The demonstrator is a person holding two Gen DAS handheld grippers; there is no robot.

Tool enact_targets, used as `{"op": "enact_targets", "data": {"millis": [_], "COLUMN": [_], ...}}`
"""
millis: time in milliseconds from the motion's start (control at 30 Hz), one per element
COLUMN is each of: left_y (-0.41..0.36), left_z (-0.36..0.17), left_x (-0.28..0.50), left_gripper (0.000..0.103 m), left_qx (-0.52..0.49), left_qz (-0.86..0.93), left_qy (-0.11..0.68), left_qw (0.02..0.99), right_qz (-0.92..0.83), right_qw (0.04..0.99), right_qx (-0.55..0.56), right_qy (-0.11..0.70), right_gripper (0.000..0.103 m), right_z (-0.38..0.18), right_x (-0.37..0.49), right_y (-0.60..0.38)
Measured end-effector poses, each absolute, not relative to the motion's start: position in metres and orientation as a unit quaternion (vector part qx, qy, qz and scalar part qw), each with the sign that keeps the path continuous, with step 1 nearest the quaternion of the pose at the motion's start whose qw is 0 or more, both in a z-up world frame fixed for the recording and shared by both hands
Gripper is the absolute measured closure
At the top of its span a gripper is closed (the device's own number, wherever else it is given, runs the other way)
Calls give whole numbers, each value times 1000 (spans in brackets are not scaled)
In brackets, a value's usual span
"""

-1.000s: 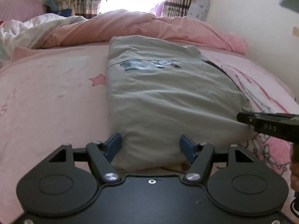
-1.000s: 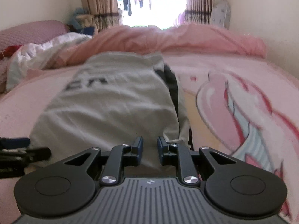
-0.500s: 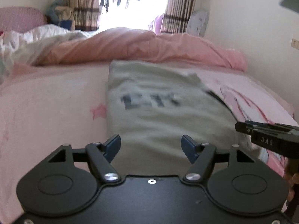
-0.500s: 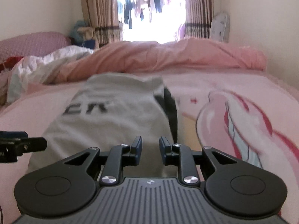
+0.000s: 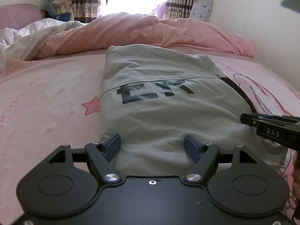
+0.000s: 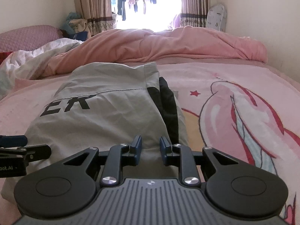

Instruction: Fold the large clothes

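The bed (image 5: 46, 93) fills the room from wall to wall under a pink sheet, and its near edge is cut off below both cameras. The cartoon print on the sheet runs off the right side, so I can't make out the whole figure. One pink duvet (image 6: 168, 45) lies bunched across the far end, with one white quilt (image 5: 24, 37) crumpled at its left, partly out of view. Beyond them the window (image 6: 148, 1) is blown out with light between two striped curtains; the shapes in it are too bright to read.

One grey garment (image 5: 161, 101) lies lengthwise in the middle of the bed, folded into a long slab. Its black lettering is cut short by a fold, with only "ER" showing. A black part peeks from under its right edge, mostly hidden. The near end of the garment disappears beneath the tools.

Two tools are over that near end. The left tool (image 5: 152, 146) has its jaws spread wide, having just been opening; the cloth lies below and between the blue fingers, not pinched. The right tool (image 6: 150, 146) is over the garment's right near corner, jaws narrowly apart after opening a little, with nothing clamped that I can see; whether its tips brush the cloth I can't tell.
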State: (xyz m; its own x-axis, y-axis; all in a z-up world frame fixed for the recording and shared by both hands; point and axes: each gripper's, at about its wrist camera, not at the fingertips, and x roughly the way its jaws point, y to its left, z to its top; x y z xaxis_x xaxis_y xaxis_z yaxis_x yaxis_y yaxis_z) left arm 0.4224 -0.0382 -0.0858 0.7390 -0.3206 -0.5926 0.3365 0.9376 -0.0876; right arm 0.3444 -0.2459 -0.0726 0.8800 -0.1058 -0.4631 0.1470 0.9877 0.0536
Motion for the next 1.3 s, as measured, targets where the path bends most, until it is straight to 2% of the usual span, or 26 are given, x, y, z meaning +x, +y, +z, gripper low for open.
{"op": "enact_targets", "data": {"millis": [233,300,333,567,700,933,967,1033,1067,1100,1300], "left_y": [-33,-28,-26,-21,-29,-27,-26,-27,-27,-28,-32], "left_z": [-68,-62,-60,-83,-97,-93,-90,-80,-75,-70,-65], "left_x": [407,393,384,357,354,355,357,359,362,367,406], "left_gripper": [27,16,15,16,16,16,16,13,10,4,1], "left_qx": [0,-9,-8,-15,18,13,8,1,1,1,3], "left_qz": [-185,-196,-194,-178,-175,-174,-174,-168,-162,-155,-115], "left_qy": [313,306,302,332,326,327,327,312,303,296,299], "left_qw": [932,932,933,926,929,929,929,935,939,942,947], "right_qz": [-59,-58,-62,-71,-74,-76,-74,-72,-73,-75,-68], "right_qw": [971,973,974,965,963,962,964,970,972,974,975], "right_qx": [54,47,42,45,46,41,42,41,38,32,14], "right_qy": [227,217,214,248,255,259,252,229,220,211,210], "right_gripper": [75,70,69,69,70,69,67,52,38,30,27], "right_z": [-54,-49,-48,-73,-89,-80,-76,-63,-57,-51,-43], "right_x": [323,306,300,284,288,289,288,291,294,298,333], "right_y": [-246,-241,-240,-242,-244,-242,-243,-242,-241,-240,-232]}}
